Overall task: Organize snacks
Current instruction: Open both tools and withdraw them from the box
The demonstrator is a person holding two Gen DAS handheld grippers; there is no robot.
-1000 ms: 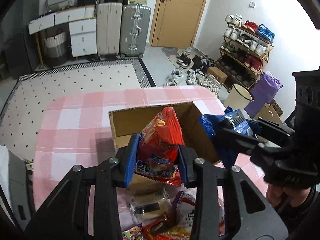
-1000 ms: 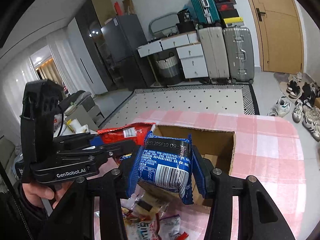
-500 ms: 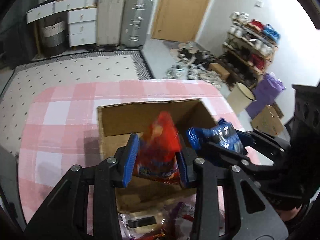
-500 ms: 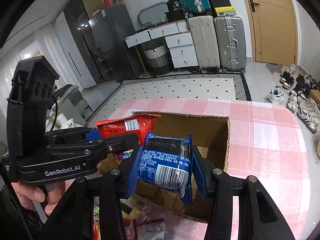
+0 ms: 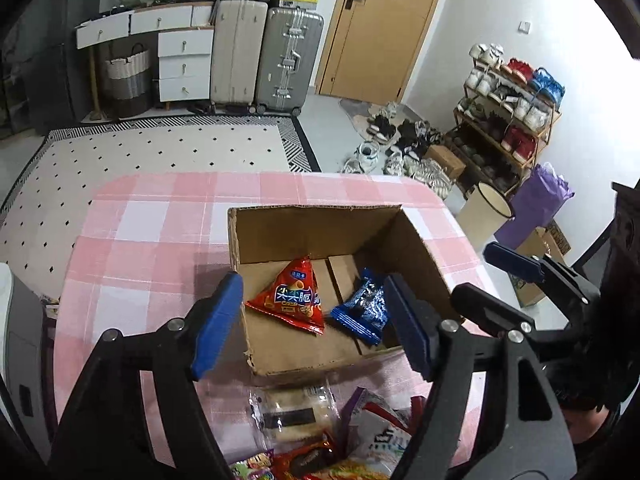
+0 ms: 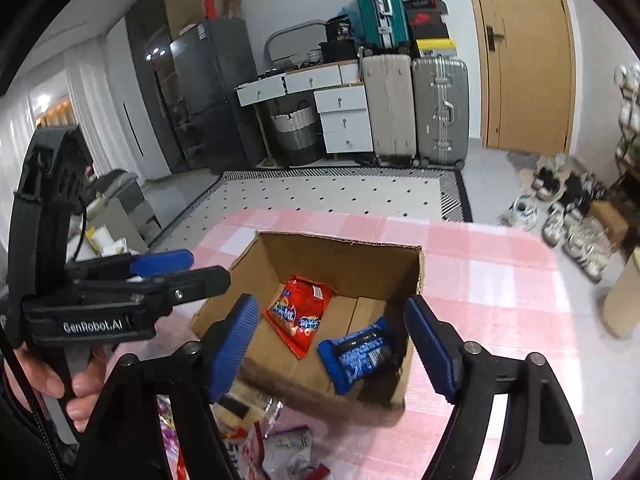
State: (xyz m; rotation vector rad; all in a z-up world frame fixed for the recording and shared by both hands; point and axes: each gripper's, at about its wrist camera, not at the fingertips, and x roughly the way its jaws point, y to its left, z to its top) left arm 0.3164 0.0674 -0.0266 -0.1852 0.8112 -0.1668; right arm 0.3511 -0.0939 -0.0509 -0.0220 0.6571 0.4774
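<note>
Both hand-held tools hang released above an open cardboard box (image 5: pixel 320 236) on a pink checked tablecloth (image 5: pixel 152 240). The left gripper (image 5: pixel 312 320) and right gripper (image 6: pixel 332 344) hold nothing (jaws spread wide). A red snack bag (image 5: pixel 294 300) and blue snack packet (image 5: pixel 362 312) lie inside, side by side. More snacks (image 5: pixel 340 432) lie near the box's front.

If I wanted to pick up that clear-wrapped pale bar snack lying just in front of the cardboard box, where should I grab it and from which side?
Take the clear-wrapped pale bar snack across its short width at the middle, coming straight down from above. It lies flat on the pink checked tablecloth with its long axis side to side, so the near and far edges are likely the easiest to pinch. The cardboard box wall sits close behind.
</note>
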